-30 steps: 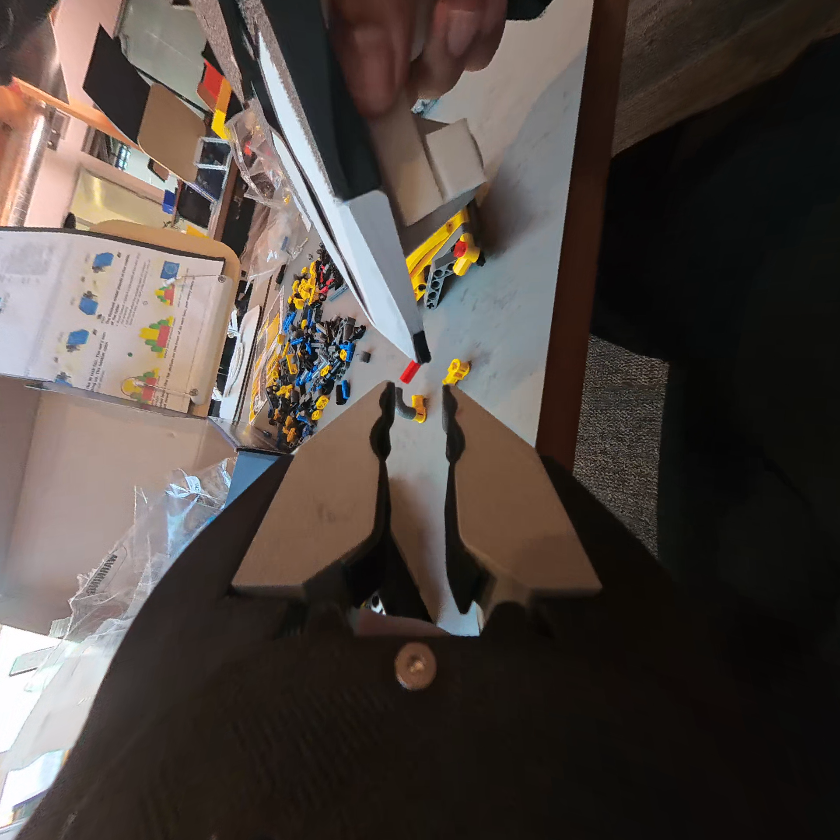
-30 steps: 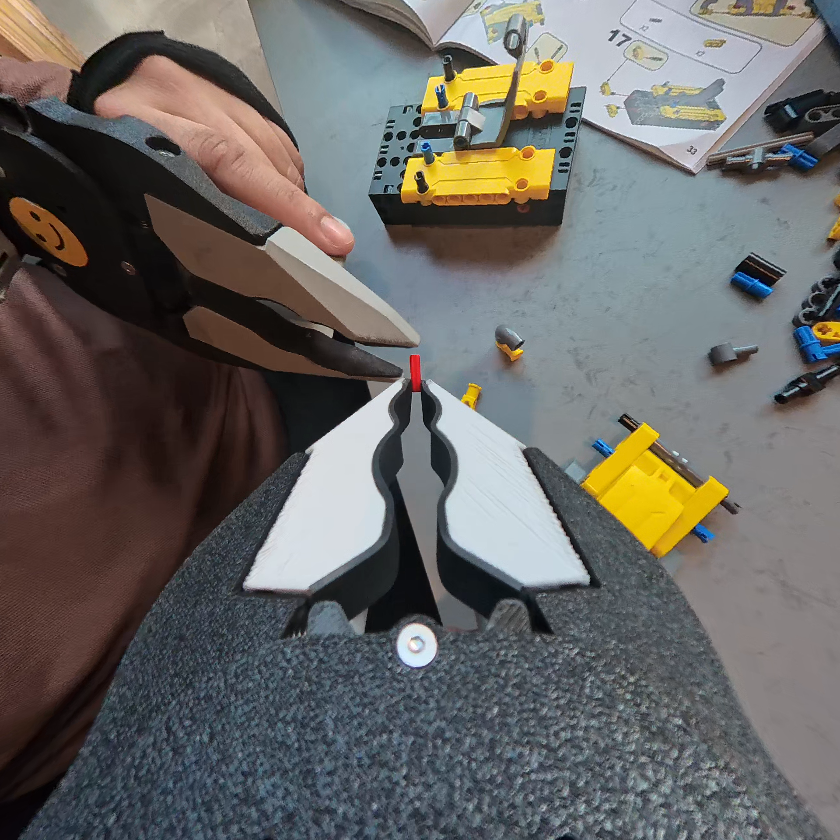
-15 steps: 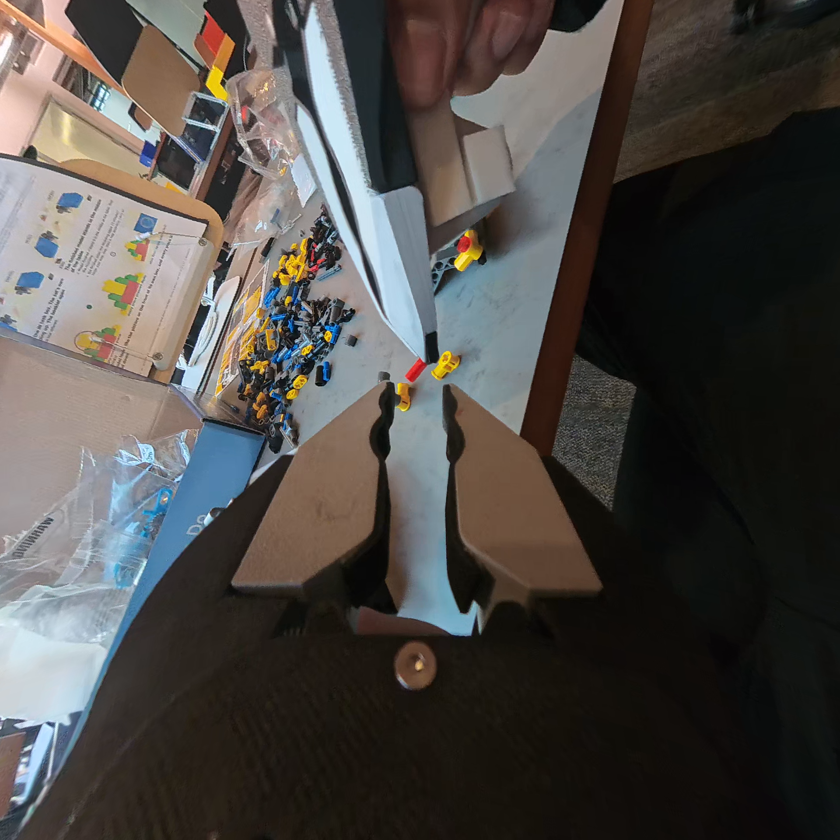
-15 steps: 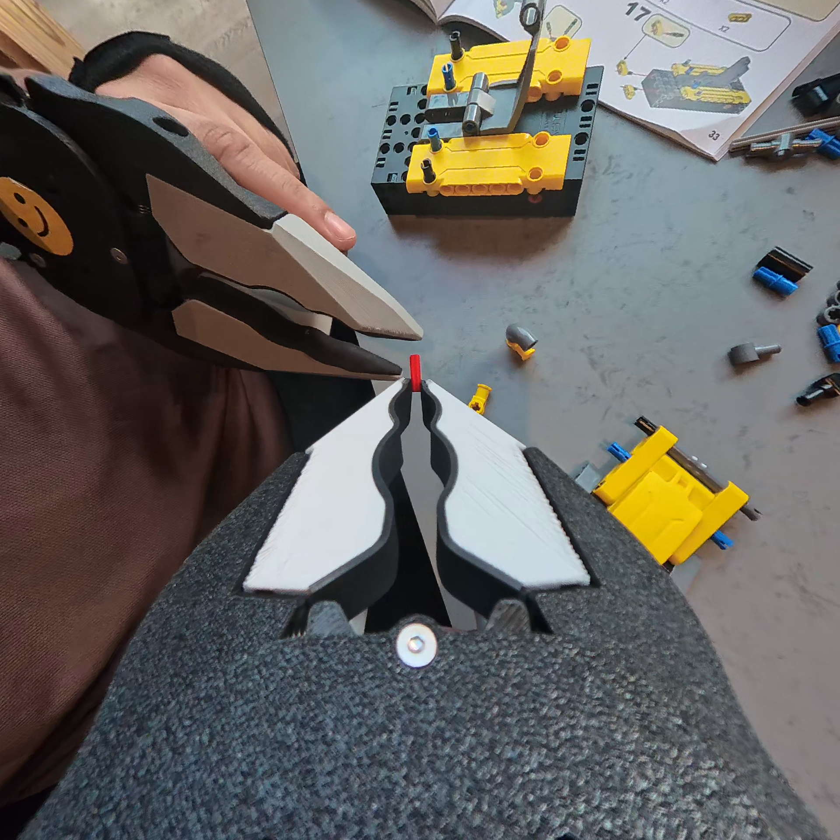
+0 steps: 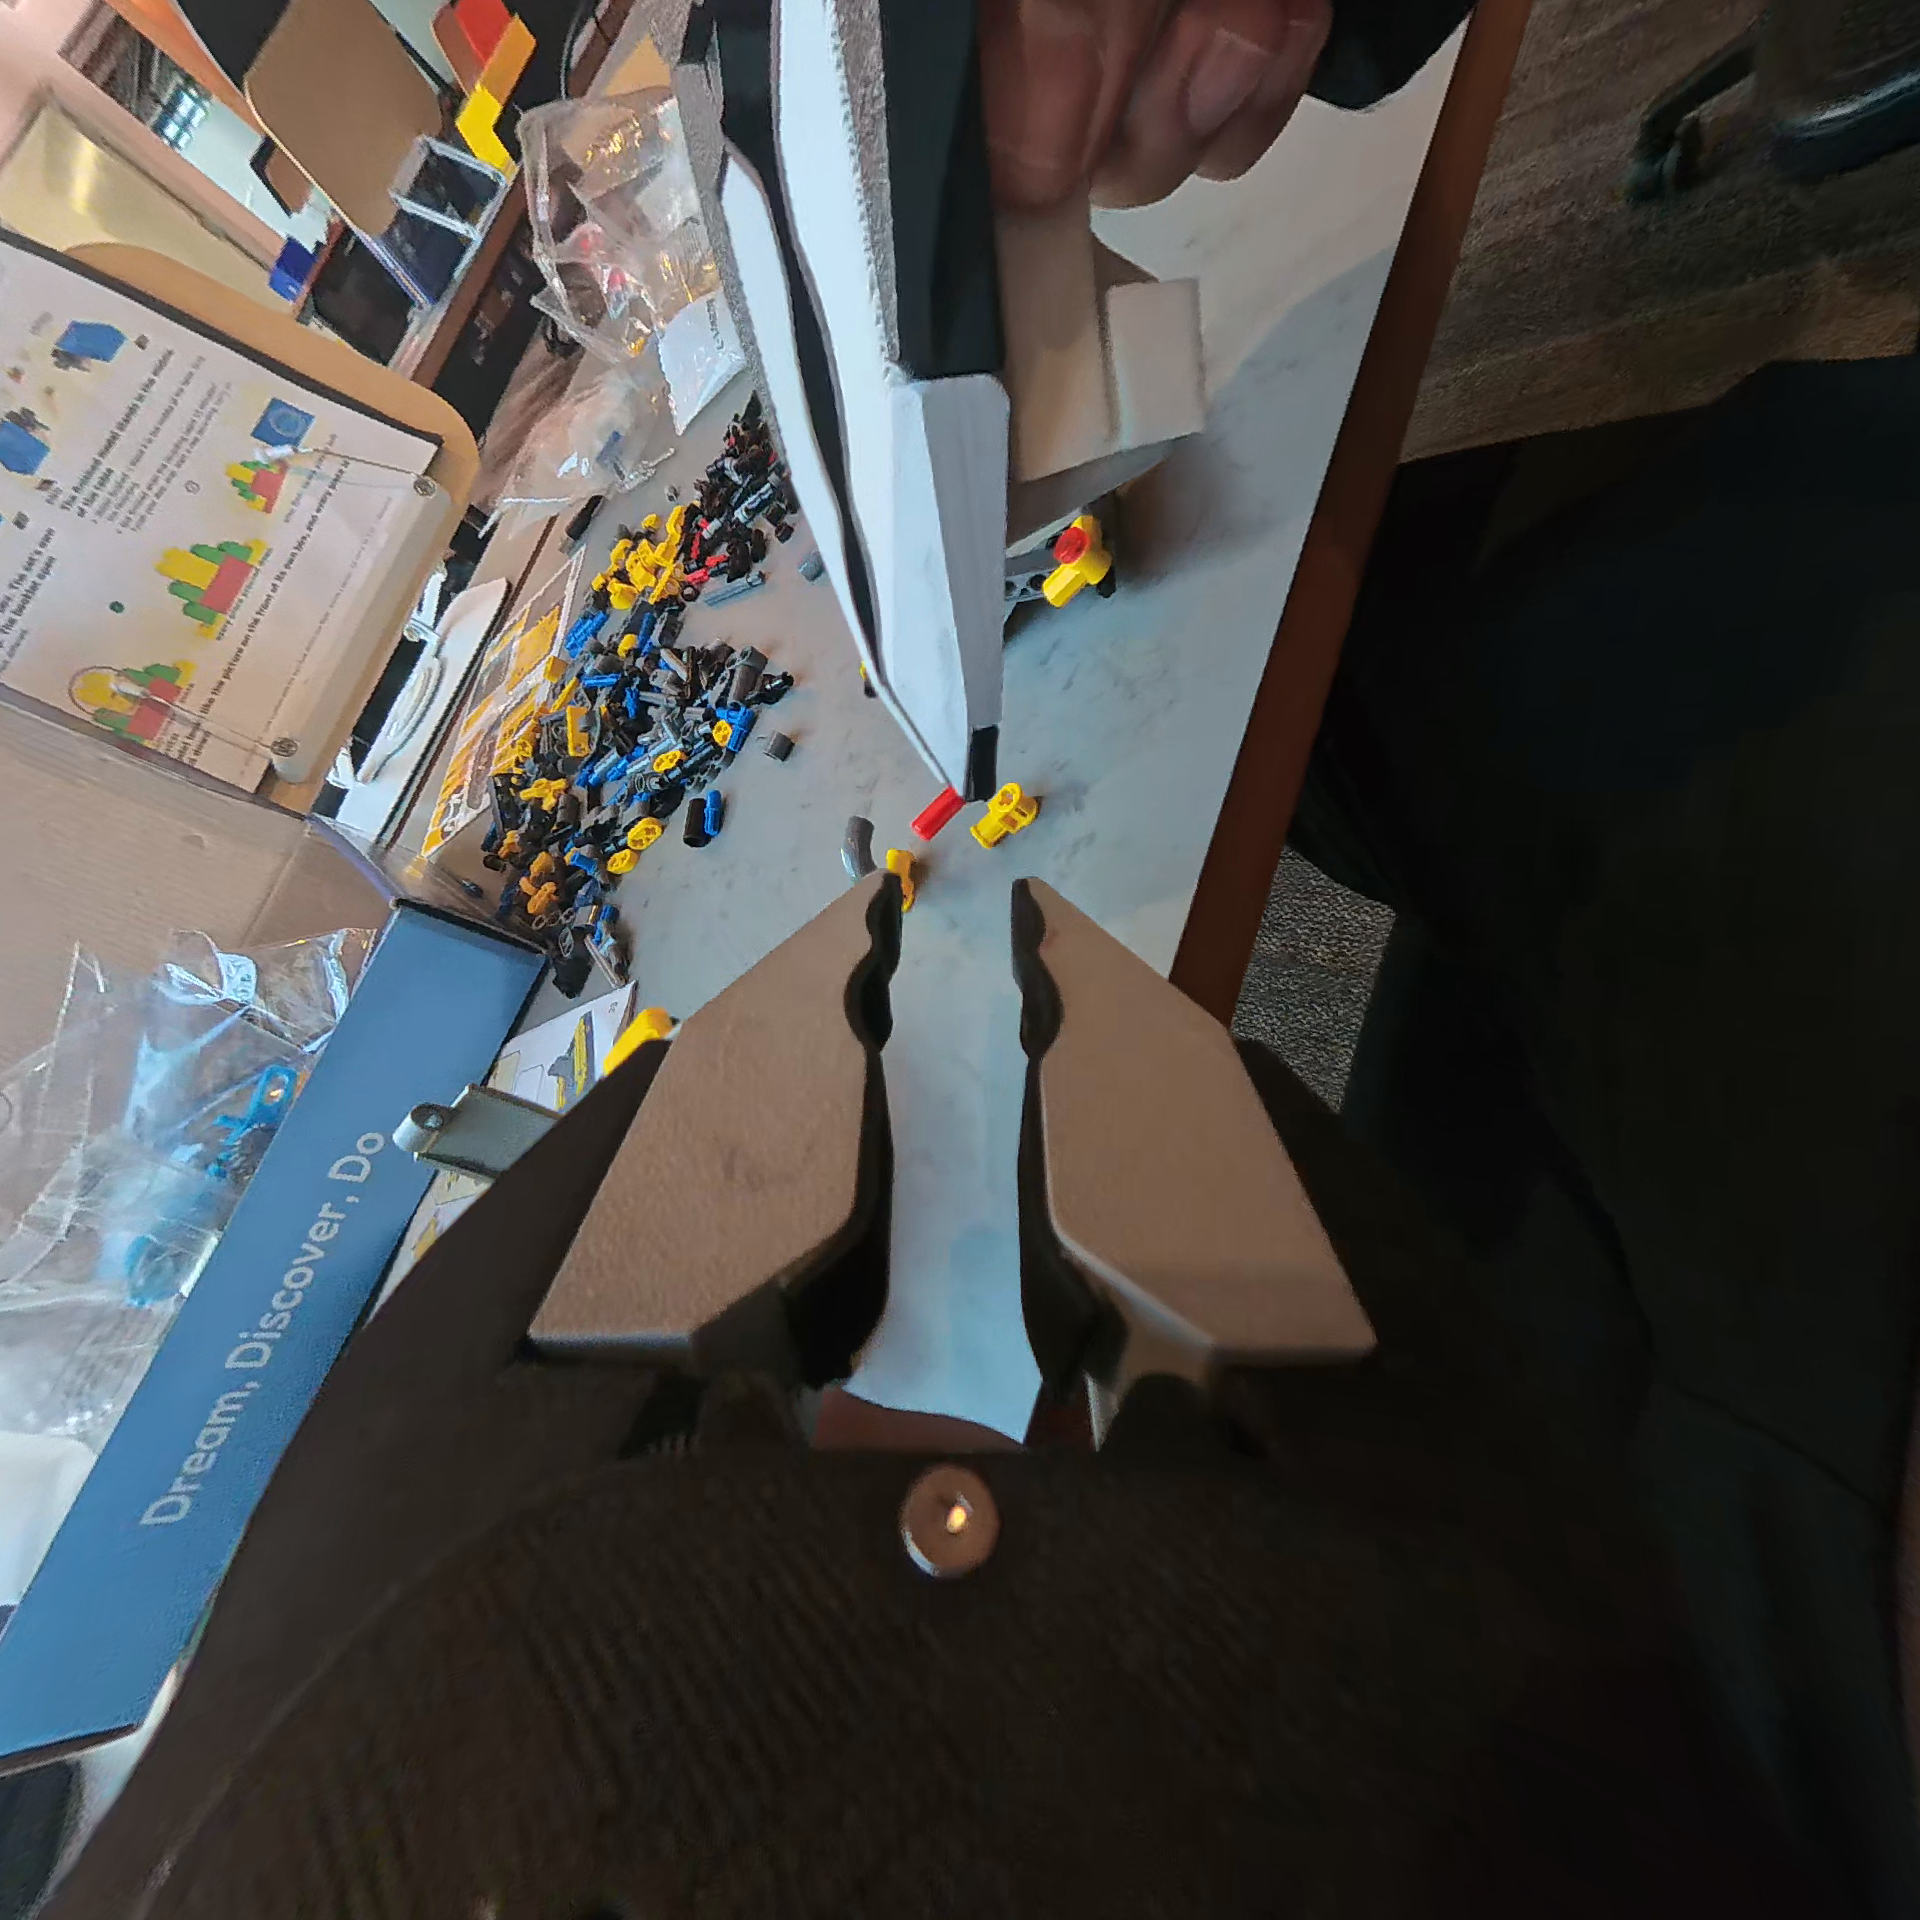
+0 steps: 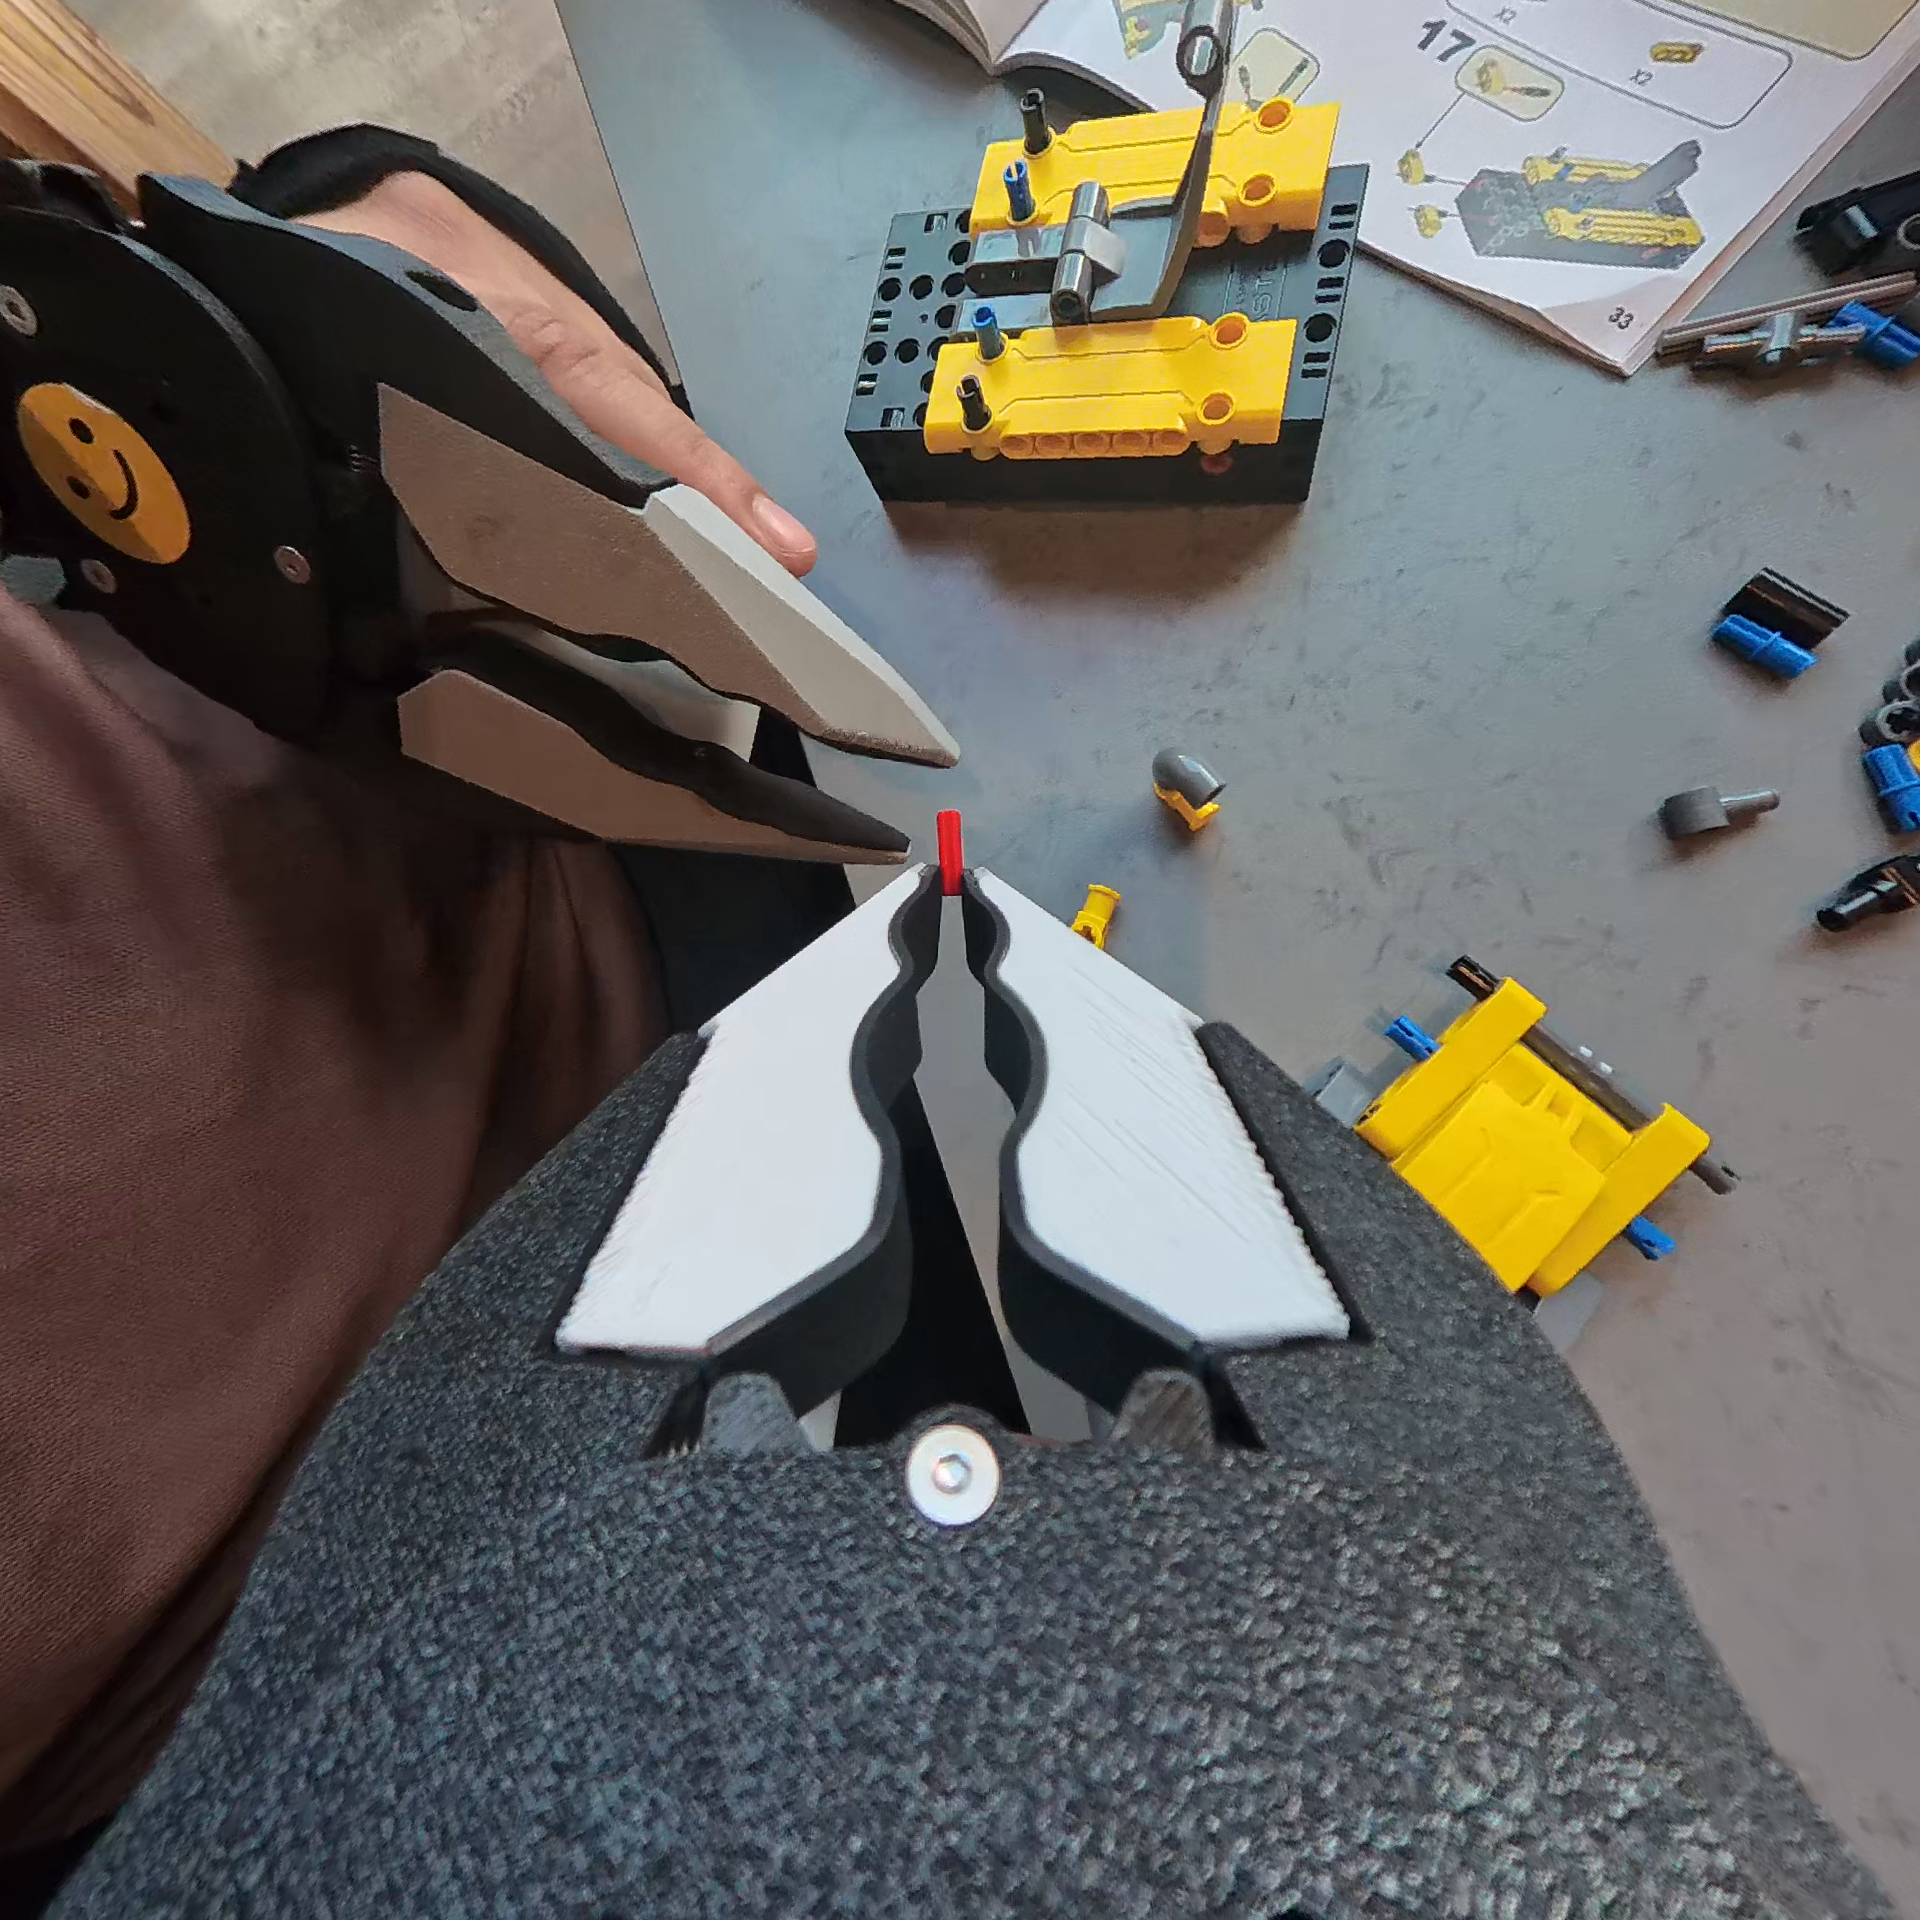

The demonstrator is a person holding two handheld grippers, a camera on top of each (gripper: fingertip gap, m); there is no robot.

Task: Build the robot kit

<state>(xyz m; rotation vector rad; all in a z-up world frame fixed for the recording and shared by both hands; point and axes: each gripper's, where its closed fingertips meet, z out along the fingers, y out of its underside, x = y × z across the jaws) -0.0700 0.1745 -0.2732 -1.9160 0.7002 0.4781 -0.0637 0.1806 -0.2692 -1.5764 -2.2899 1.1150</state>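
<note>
My right gripper [image 6: 948,883] is shut on a small red pin [image 6: 948,847] and holds it upright above the grey table [image 6: 1455,644]. My left gripper [image 6: 925,800] comes in from the left, open, with its fingertips right beside the pin's top. In the left wrist view, my left gripper [image 5: 954,894] is open and empty, and the right gripper's tip holds the red pin [image 5: 938,812] just ahead of it. A small yellow connector [image 5: 1004,814] and a grey and yellow piece [image 5: 878,847] lie on the table below.
A black and yellow brick assembly [image 6: 1101,312] and an open instruction booklet [image 6: 1558,104] lie farther back. A yellow sub-assembly [image 6: 1527,1143] sits to the right. A pile of loose pieces [image 5: 644,727], a blue box [image 5: 291,1247] and plastic bags [image 5: 125,1143] lie left. The brown table edge [image 5: 1340,520] is close. The grippers are tip to tip, or close to it.
Both grippers have shifted slightly over the table. The right gripper stays shut on the red pin, and the left gripper stays open beside it.
</note>
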